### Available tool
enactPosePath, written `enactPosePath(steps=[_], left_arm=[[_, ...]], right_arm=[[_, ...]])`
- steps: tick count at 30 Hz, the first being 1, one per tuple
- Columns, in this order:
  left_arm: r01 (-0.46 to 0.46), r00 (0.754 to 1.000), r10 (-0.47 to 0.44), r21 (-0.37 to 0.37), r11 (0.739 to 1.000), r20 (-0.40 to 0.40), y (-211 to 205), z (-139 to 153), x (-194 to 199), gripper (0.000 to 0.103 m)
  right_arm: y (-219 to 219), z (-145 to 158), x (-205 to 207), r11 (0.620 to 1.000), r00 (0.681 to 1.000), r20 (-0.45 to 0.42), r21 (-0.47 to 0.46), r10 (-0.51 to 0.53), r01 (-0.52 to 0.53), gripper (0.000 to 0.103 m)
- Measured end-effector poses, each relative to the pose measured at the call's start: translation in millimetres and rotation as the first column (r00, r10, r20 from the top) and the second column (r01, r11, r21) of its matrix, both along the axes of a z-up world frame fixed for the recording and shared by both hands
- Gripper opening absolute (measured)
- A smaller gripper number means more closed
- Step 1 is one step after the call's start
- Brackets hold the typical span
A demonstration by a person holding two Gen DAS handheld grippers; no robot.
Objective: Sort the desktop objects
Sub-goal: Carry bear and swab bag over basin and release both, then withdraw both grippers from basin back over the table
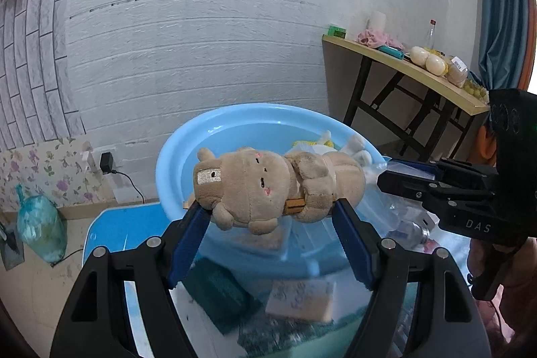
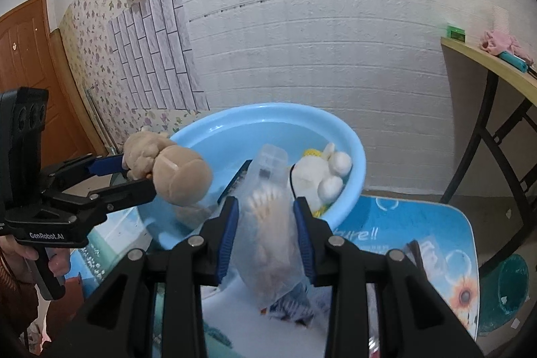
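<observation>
Nearest in the left wrist view, the left tool (image 1: 272,207) is clenched on a tan plush toy (image 1: 268,187), its blue pads pressing the toy from either side; the toy lies sideways between them, head to the left, held in the air above the light blue basin (image 1: 174,156). Nearest in the right wrist view, the right tool (image 2: 266,217) grips a clear plastic bag (image 2: 268,234) that holds pale, finger-like pieces, possibly cotton swabs, though the film blurs them; the bag stands roughly upright between the pads, lifted over the near rim of the basin (image 2: 355,170). Below the left tool, on the blue patterned worktop (image 1: 110,234), lie a dark green block (image 1: 218,291) and a pale orange sponge (image 1: 302,301), side by side and blurred. Farther on, inside the basin, a white and yellow plush toy (image 2: 322,176) rests against the right wall. To the left in the right wrist view the left tool (image 2: 134,176) shows from the side with the tan plush toy (image 2: 174,173) in it. Beyond, a wooden side table (image 1: 402,62) stands against the white brick-pattern wall (image 1: 201,39).
</observation>
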State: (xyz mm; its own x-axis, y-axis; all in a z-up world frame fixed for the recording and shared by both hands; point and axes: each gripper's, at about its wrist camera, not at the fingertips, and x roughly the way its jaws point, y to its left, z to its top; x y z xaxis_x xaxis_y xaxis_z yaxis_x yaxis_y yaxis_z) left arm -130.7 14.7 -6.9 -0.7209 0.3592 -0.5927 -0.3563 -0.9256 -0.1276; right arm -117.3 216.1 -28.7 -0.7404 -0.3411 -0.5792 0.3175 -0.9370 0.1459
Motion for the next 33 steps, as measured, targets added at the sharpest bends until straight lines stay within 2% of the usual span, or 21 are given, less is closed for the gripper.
enactPosePath(steps=[4,8,9,10,14,22,27,33], left_arm=[[-0.014,1.0,0.014,-0.001,1.0,-0.006,3,-2,-12,0.077],[-0.029,1.0,0.029,-0.011,1.0,-0.01,4,-4,-20,0.092],[-0.033,0.999,0.033,-0.013,0.999,-0.01,4,-4,-20,0.094],[-0.035,0.999,0.035,-0.014,0.999,-0.01,3,-4,-20,0.094],[-0.05,0.999,0.05,-0.02,0.999,-0.013,-5,-3,-12,0.098],[-0.131,0.991,0.131,-0.032,0.991,-0.008,-31,-8,17,0.102],[-0.166,0.986,0.167,-0.03,0.986,0.029,-46,-18,39,0.103],[-0.176,0.98,0.179,-0.042,0.984,0.084,-50,-37,58,0.103]], right_arm=[[-4,-1,-13,1.0,1.0,-0.008,0.006,-0.003,0.003,0.033],[-7,-6,-25,1.0,1.0,0.0,0.017,-0.001,0.001,0.034],[-8,-6,-27,1.0,1.0,0.01,0.025,-0.007,0.007,0.034],[-9,-5,-26,1.0,1.0,0.01,0.02,-0.008,0.008,0.036],[-4,3,-21,1.0,1.0,-0.011,-0.009,-0.022,0.022,0.057],[12,10,2,0.997,0.997,-0.015,-0.006,-0.071,0.071,0.059],[24,8,23,0.995,0.995,-0.014,0.013,-0.101,0.101,0.059],[41,-7,42,0.989,0.988,0.033,0.023,-0.149,0.148,0.059]])
